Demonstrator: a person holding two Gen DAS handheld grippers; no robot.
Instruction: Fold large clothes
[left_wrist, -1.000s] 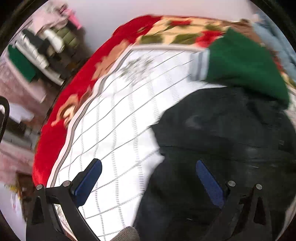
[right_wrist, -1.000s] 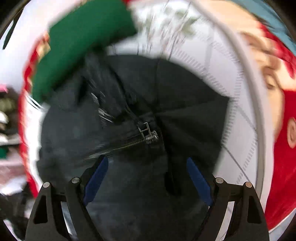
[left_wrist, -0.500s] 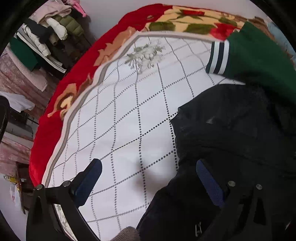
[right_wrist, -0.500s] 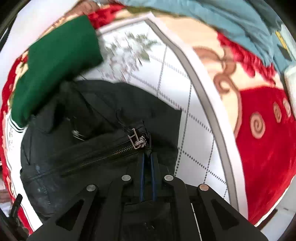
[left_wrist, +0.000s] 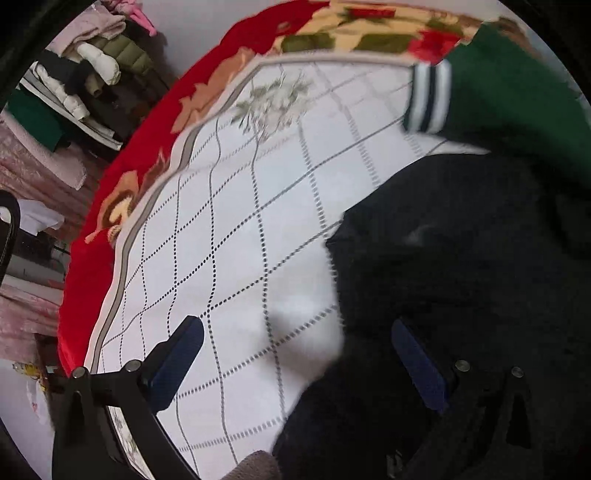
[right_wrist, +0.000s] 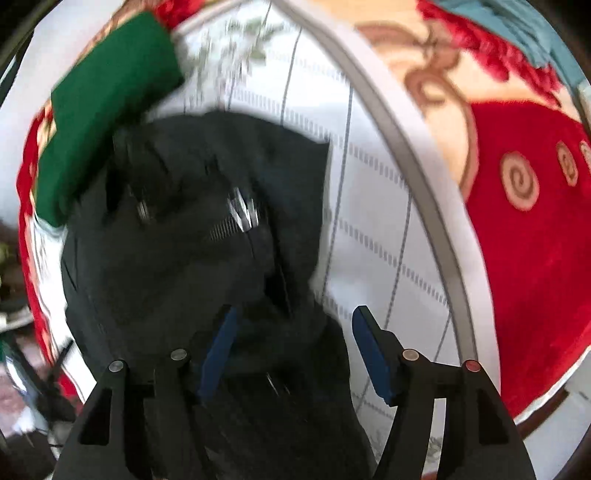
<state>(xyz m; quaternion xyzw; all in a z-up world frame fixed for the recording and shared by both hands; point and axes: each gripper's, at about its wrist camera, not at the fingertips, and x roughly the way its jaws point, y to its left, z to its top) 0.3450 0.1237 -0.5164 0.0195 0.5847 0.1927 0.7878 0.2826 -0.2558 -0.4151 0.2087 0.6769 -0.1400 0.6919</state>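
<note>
The black jacket (right_wrist: 192, 258) is spread on the white checked sheet (left_wrist: 229, 229), and its upper edge is partly covered by a green garment (right_wrist: 107, 103). Above the jacket, the left gripper (left_wrist: 295, 358) and right gripper (right_wrist: 291, 350) are held with jaws apart, with nothing gripped.

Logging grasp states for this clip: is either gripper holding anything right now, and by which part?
Nothing is held. The left gripper and right gripper are both open, jaws spread over the black jacket, which lies on the bed.
</note>
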